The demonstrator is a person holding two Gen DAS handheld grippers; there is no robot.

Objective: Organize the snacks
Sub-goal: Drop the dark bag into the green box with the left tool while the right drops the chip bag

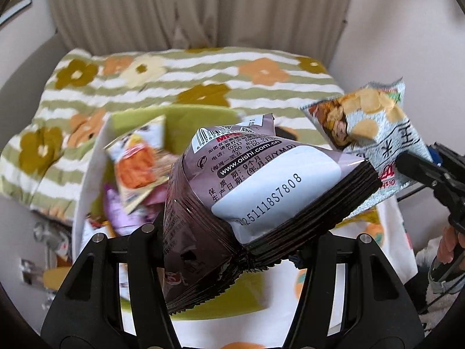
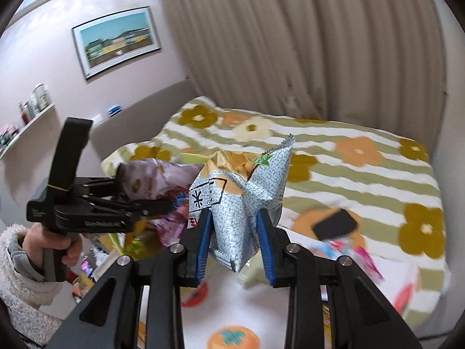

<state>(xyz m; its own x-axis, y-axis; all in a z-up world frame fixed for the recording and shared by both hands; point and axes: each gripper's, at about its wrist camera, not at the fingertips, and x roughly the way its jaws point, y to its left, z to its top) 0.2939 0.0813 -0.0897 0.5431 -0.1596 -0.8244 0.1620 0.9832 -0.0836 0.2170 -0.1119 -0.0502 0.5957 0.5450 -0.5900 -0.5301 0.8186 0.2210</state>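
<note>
The bedspread [image 1: 189, 78] is green-and-white striped with orange, mustard and cream flowers, the Oishi snack bag [image 1: 261, 180] is purplish-brown with a white panel, the chip bag [image 2: 241, 200] is speckled grey-white, and the curtain [image 2: 290, 43] is beige.

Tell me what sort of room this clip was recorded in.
Most likely a bedroom: a bed with a flowered quilt fills the view, pleated curtains hang behind it, and a framed picture hangs above a wall shelf of bottles.
</note>
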